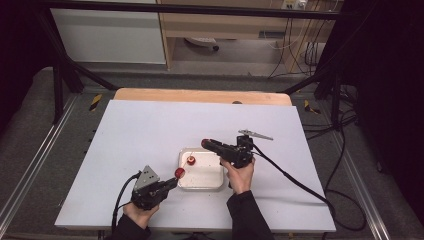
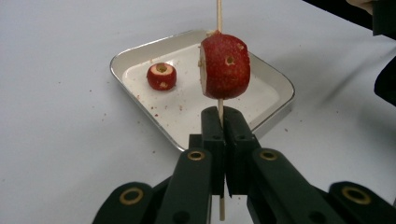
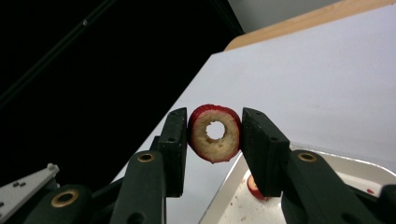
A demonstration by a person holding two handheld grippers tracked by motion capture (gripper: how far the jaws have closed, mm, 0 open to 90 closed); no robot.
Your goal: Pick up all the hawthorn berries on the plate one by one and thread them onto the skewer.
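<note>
Gripping a thin wooden skewer [image 2: 218, 18] through one cored red fruit [image 2: 225, 65], the left hand-held gripper [image 2: 222, 122] is clamped; the right hand-held gripper [image 3: 215, 135] pinches a ring-shaped fruit piece [image 3: 214, 133].

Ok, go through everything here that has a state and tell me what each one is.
Left gripper: shut on skewer.
Skewer: upright, through one fruit piece.
Skewered fruit: cored, above the tray.
Right gripper: shut on cored fruit ring.
Tray: holds one loose fruit, plus crumbs.
</note>
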